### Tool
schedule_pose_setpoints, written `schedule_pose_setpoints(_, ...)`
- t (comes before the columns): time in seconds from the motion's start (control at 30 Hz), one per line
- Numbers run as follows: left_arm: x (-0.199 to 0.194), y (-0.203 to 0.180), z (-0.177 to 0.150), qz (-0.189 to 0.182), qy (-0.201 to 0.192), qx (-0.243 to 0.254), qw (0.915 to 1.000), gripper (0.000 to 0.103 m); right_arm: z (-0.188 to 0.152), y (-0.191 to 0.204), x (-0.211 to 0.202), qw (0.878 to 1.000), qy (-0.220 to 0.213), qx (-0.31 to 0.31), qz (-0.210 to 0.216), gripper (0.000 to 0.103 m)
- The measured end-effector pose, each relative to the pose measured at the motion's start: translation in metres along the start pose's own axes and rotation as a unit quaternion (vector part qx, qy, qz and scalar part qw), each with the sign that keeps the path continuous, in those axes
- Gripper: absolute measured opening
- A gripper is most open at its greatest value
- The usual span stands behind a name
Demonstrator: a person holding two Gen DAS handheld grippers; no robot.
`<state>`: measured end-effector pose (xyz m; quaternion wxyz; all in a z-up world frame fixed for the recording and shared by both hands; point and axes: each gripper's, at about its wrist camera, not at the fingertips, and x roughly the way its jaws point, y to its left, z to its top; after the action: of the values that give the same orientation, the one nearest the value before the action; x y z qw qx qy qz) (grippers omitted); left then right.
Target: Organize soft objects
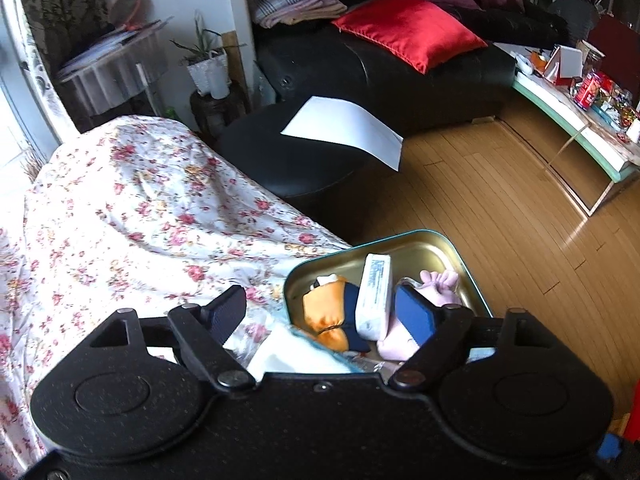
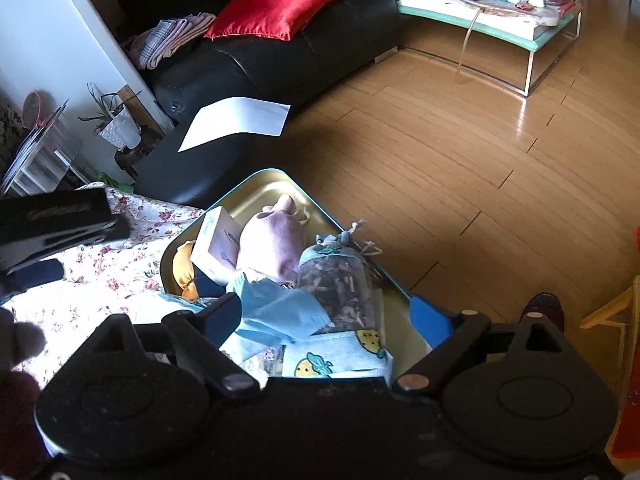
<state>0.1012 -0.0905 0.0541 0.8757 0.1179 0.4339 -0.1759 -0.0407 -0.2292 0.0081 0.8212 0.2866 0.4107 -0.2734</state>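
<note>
A gold tin with a teal rim sits on the floral-covered surface at its edge. It holds an orange pouch, a white tissue pack, a pink drawstring pouch, a clear sachet of dried petals and light blue cloths. My left gripper is open, hovering over the tin's near left end. My right gripper is open above the blue cloths and sachet. The left gripper also shows in the right wrist view.
A black leather ottoman with a white sheet of paper stands just beyond. A black sofa carries a red cushion and folded cloths. A cluttered low table stands right on wooden floor.
</note>
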Motion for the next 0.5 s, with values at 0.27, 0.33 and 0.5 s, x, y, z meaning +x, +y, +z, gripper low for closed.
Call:
schedule_pose_setpoints(0.27, -0.027, 0.010, -0.023, 0.029, -0.014, -0.002, 0.9995, 0.090, -0.010, -0.006, -0.012, 1.000, -0.009, -0.014, -0.011, 0.097)
schedule_pose_setpoints(0.33, -0.033, 0.013, -0.030, 0.034, -0.012, -0.002, 0.9993, 0.092, -0.013, -0.006, -0.015, 1.000, -0.012, -0.020, -0.015, 0.099)
schedule_pose_setpoints(0.5, -0.045, 0.020, -0.047, 0.051, -0.005, -0.004, 0.9987, 0.097, -0.019, -0.006, -0.022, 0.999, -0.019, -0.038, -0.020, 0.103)
